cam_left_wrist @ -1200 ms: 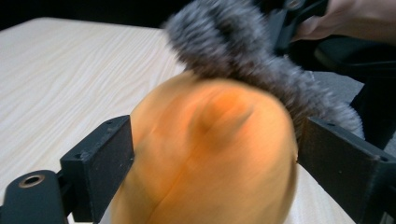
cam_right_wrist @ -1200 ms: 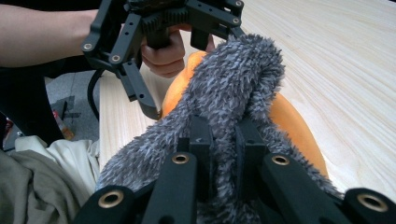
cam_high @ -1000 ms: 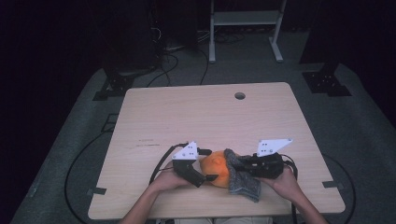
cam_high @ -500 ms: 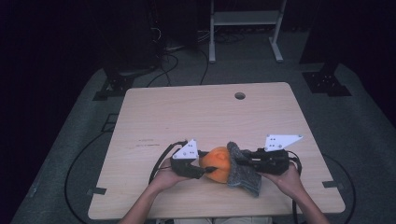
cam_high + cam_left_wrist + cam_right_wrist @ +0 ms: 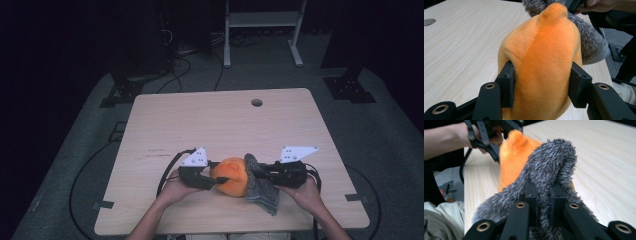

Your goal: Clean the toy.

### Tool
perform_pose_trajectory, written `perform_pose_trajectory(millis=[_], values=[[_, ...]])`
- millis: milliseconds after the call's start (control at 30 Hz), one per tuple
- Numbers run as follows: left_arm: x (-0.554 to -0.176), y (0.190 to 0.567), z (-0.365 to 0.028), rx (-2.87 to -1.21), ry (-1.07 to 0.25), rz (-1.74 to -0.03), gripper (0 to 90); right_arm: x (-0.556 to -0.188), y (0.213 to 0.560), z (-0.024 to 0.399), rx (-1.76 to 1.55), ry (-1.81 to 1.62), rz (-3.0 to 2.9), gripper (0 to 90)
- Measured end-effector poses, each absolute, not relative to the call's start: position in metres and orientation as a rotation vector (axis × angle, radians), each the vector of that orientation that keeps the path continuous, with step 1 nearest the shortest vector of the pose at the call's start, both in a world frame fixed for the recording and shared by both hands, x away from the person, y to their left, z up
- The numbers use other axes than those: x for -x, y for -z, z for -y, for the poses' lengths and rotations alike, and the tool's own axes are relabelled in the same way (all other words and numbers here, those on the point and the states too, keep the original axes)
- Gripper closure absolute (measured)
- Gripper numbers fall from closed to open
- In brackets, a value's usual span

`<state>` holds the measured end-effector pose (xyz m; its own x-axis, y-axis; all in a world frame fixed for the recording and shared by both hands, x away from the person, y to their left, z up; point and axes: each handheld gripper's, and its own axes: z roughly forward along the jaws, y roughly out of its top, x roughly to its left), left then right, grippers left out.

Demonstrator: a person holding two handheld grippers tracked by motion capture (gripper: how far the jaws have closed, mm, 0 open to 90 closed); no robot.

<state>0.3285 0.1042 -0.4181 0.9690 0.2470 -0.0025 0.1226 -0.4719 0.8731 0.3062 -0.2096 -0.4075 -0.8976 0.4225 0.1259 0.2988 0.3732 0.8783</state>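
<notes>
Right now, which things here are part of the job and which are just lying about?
In use:
- orange plush, clamped by the left gripper
- grey sock, pinched by the right gripper

Not in use:
- table hole
- white stand
- floor cables

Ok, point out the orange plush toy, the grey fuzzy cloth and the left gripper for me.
orange plush toy [image 5: 544, 62]: left gripper view, middle of its front.
grey fuzzy cloth [image 5: 549, 165]: right gripper view, the raised fold above the jaws.
left gripper [image 5: 212, 181]: high view, at the jaws, shut on the toy.

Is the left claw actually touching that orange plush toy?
Touching. In the left gripper view, the left claw has both pads pressed into the orange plush toy, denting its sides.
</notes>
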Motion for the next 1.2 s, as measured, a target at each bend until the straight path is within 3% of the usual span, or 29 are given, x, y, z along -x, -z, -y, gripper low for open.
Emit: perform_pose_trajectory(millis=[200, 367, 433, 600, 700, 767, 967, 1200], values=[[-0.327, 0.413, -0.108, -2.063, -0.138, -0.275, 48.5, -0.296, 0.381, 0.185, -0.516, -1.642, -2.473, 79.9], [-0.325, 0.413, -0.114, -2.064, -0.126, -0.272, 44.8, -0.306, 0.392, 0.177, -0.542, -1.608, -2.503, 79.8], [-0.325, 0.417, -0.113, -2.065, -0.112, -0.267, 38.7, -0.310, 0.402, 0.178, -0.567, -1.629, -2.514, 79.8], [-0.331, 0.423, -0.118, -1.973, -0.126, -0.303, 9.4, -0.309, 0.409, 0.186, -0.601, -1.619, -2.506, 79.8], [-0.340, 0.430, -0.117, -1.984, -0.071, -0.356, 4.4, -0.310, 0.414, 0.193, -0.629, -1.625, -2.497, 79.7], [-0.343, 0.434, -0.115, -1.990, -0.021, -0.354, 6.3, -0.310, 0.417, 0.196, -0.637, -1.624, -2.498, 79.7], [-0.339, 0.431, -0.115, -1.982, -0.039, -0.309, 35.5, -0.309, 0.426, 0.209, -0.680, -1.547, -2.532, 79.4], [-0.336, 0.416, -0.111, -2.011, -0.044, -0.341, 44.1, -0.297, 0.390, 0.202, -0.560, -1.685, -2.440, 79.1]])
